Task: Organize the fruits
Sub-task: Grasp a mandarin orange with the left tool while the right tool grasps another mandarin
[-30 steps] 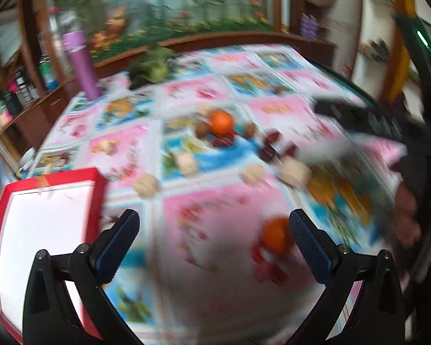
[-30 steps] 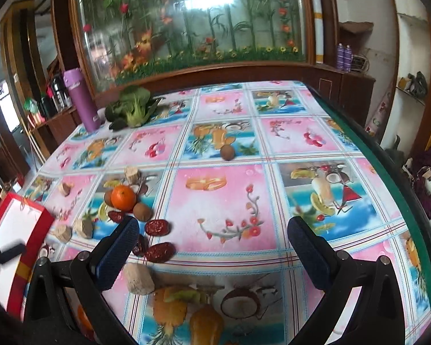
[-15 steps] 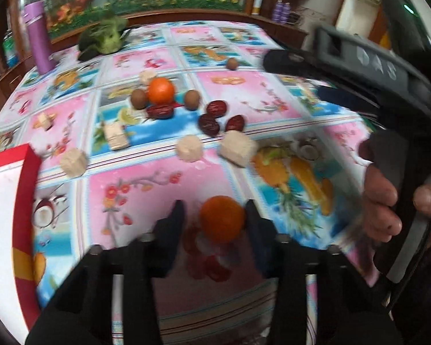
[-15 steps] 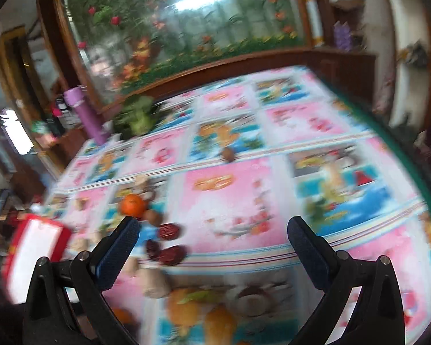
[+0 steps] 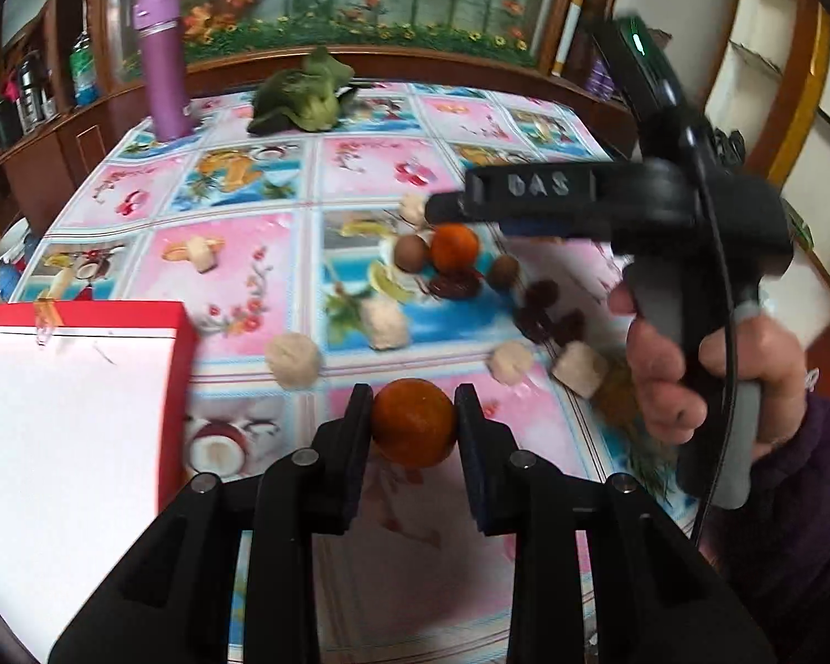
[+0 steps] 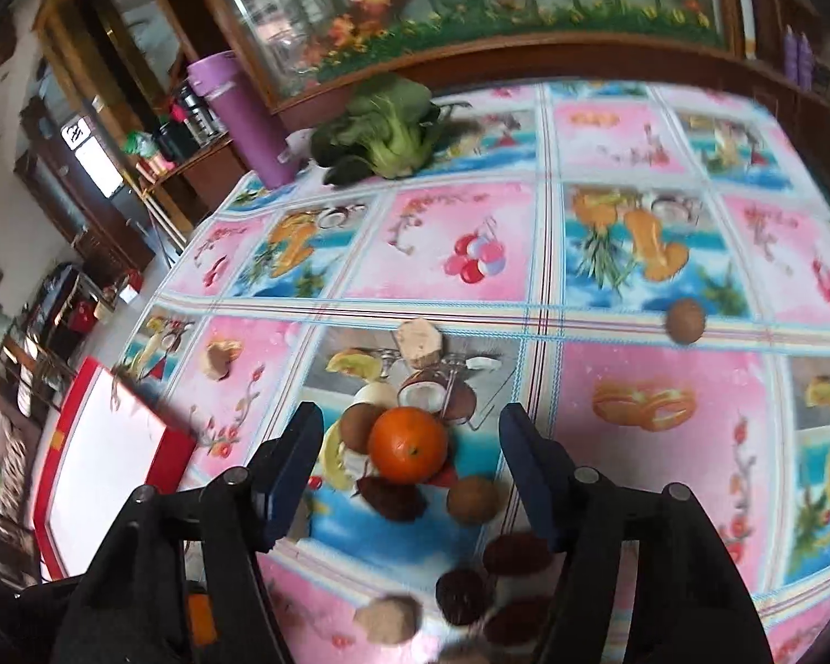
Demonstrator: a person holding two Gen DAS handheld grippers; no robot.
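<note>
The left gripper [image 5: 413, 425] is closed on an orange [image 5: 413, 430], its pads against the fruit's two sides, above the tablecloth [image 5: 232, 265] and just right of the red tray [image 5: 77, 387]. The right gripper [image 6: 410, 456] hangs with its jaws wide apart over a second orange [image 6: 408, 444], which sits in a cluster of brown fruits and dark dates [image 6: 393, 495]. An orange is probably firm, light and round with a slightly yielding peel, so it likely wants a grip across its widest part with moderate pressure; a hold off centre could let it roll out. The left view alone shows the held orange, the hand [image 5: 691, 365] on the right gripper's handle, and the tray's white inside close up. The right view alone shows a lone brown fruit [image 6: 685, 321] well apart from the cluster.
</note>
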